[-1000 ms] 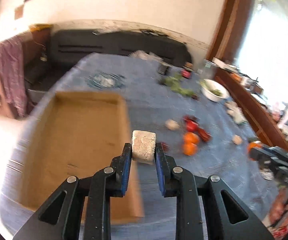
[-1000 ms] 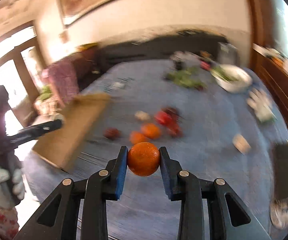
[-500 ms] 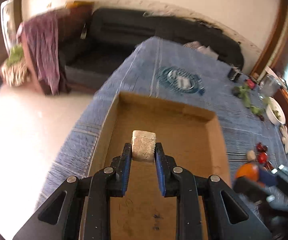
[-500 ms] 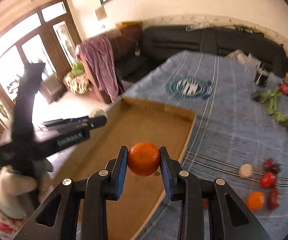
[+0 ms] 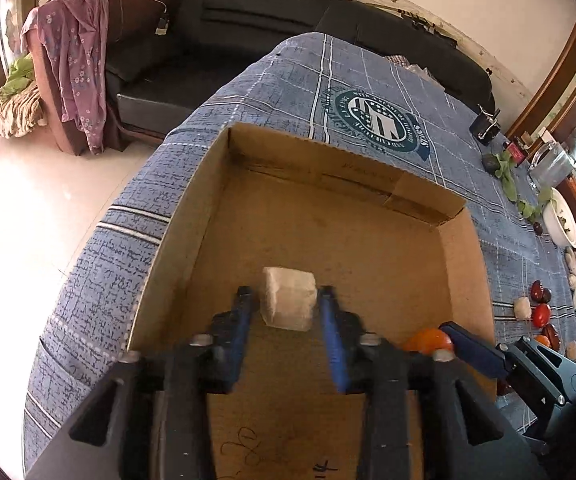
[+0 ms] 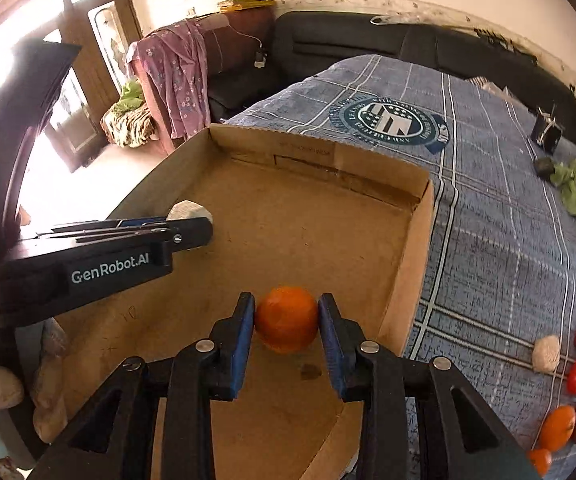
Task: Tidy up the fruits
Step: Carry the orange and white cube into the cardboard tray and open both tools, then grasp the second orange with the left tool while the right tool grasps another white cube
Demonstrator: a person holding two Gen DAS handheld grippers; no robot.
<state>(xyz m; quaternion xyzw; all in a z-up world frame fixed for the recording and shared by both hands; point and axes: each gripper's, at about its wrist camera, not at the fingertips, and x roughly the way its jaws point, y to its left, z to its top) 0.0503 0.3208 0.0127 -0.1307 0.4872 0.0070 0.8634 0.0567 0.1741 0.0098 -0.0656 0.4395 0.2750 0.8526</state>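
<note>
Hovering over the box [image 5: 464, 264], your left gripper [image 5: 287, 307] stands slightly apart around the pale block [image 5: 287, 302]; your right gripper [image 6: 287, 322] clamps the orange [image 6: 287, 318].

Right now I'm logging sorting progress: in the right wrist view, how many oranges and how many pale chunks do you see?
oranges: 3
pale chunks: 2
Total: 5
</note>
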